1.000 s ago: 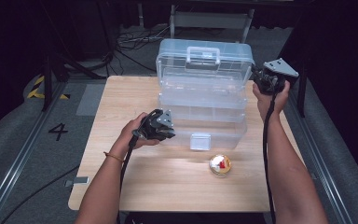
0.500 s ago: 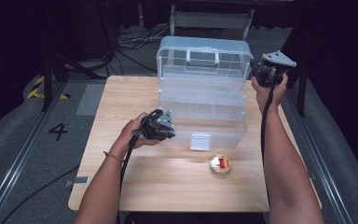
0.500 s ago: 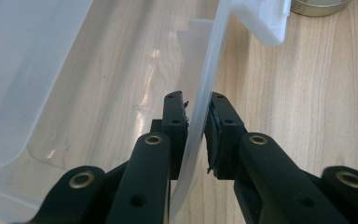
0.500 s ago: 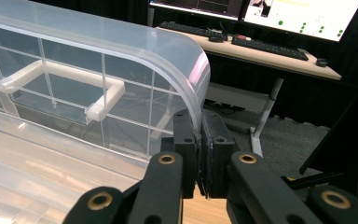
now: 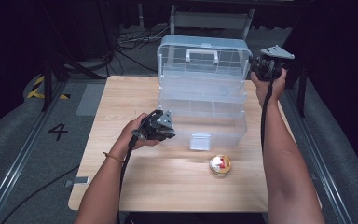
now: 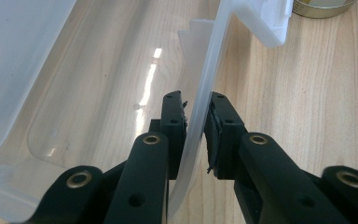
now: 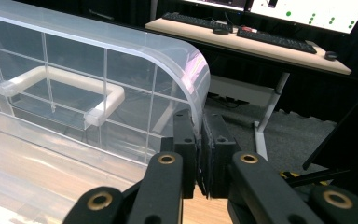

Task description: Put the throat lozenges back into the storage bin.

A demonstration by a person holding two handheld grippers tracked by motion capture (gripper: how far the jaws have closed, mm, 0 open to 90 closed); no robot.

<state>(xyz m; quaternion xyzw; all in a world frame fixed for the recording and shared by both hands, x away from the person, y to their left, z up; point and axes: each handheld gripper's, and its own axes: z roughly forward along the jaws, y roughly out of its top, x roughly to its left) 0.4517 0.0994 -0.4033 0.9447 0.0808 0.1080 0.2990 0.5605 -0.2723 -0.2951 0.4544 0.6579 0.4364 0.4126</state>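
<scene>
With my left gripper (image 5: 164, 128) clamped on the base wall of the box (image 5: 200, 100) on the table (image 5: 121, 102), my right gripper (image 5: 260, 66), pinching the lid's edge (image 7: 196, 100), had swung the lid (image 5: 203, 58) higher, so the box stood nearly open

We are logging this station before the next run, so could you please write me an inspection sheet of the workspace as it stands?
Surface: wooden table, bare wood around the things.
Job's things: clear plastic box with trays; its lid stands raised, white handle on it.
Clutter: small round tin with something red and white in it, in front of the box.
Grippers: left gripper shut on the box's front wall; right gripper shut on the lid's edge.
Cables: one trails from each gripper along the forearm; more lie on the floor behind the table.
Surroundings: dark room, desk with keyboards and screens, a "4" marked on the floor.
</scene>
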